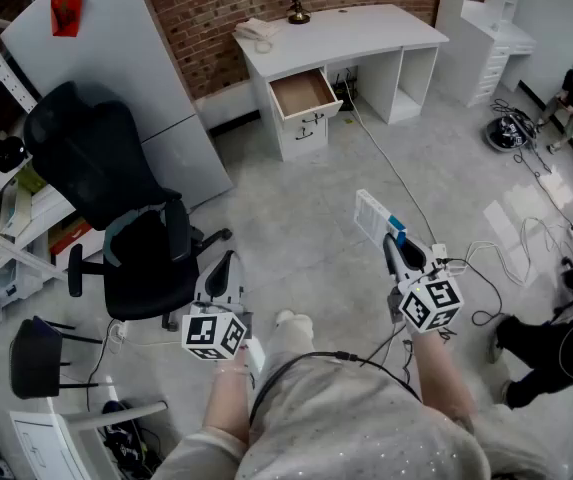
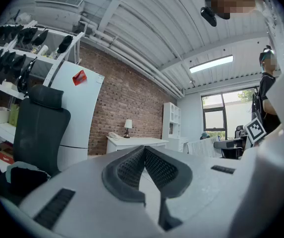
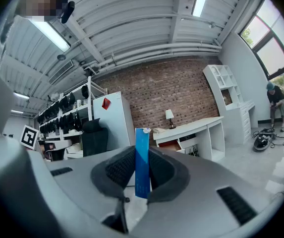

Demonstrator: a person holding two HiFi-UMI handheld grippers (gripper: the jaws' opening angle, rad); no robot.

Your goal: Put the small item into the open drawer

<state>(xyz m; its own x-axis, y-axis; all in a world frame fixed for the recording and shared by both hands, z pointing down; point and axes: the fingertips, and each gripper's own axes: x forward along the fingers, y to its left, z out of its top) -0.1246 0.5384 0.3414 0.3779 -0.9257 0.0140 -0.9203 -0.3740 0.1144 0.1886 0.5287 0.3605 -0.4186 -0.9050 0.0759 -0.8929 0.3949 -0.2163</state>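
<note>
Nearest the camera, the left claw [image 1: 224, 263] is held level, its pads [image 2: 129, 167] closed together on nothing. The right claw [image 1: 393, 246] is clamped on the small item [image 1: 372, 216], a thin flat box. Its white face is shown in the head view, and only its blue edge in the right gripper view. A black office chair [image 1: 116, 208] stands at far left. The open drawer [image 1: 304, 93] of the white bench [image 1: 356, 28] lies well apart from the item. A cable [image 1: 393, 168] is laid across the floor between them.

Bare floor [image 1: 296, 218] lies open up to the open drawer [image 1: 304, 92]. A black office chair [image 1: 126, 218] stands left, and a cable [image 1: 391, 168] trails right.
</note>
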